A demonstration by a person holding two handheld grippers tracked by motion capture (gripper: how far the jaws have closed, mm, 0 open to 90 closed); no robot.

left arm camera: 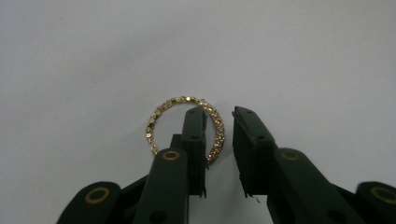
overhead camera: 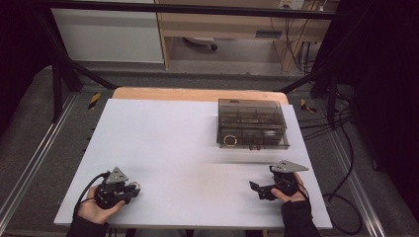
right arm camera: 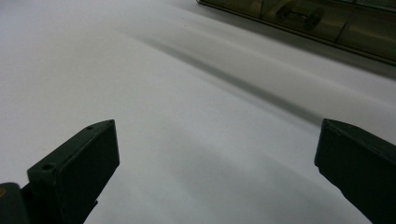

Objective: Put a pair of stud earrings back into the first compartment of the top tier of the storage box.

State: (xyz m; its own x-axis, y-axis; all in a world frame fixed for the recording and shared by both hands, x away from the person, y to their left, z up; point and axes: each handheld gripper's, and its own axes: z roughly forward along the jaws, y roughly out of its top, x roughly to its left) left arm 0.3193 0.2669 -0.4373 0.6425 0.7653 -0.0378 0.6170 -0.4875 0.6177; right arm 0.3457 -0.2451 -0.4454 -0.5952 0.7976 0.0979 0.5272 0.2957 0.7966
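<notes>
You are closing your left gripper [left arm camera: 219,116] on a little gold ring [left arm camera: 161,109].

The ring is lying flat on the white table [overhead camera: 188,143], at about 7 o'clock from the middle. One jaw is sitting inside the ring and one outside, not pinching yet. The ring is looking light, thin, hard and slippery, so you are best squeezing its right-hand rim gently. Your right gripper [right arm camera: 215,163] is waiting wide apart, holding nothing.
</notes>
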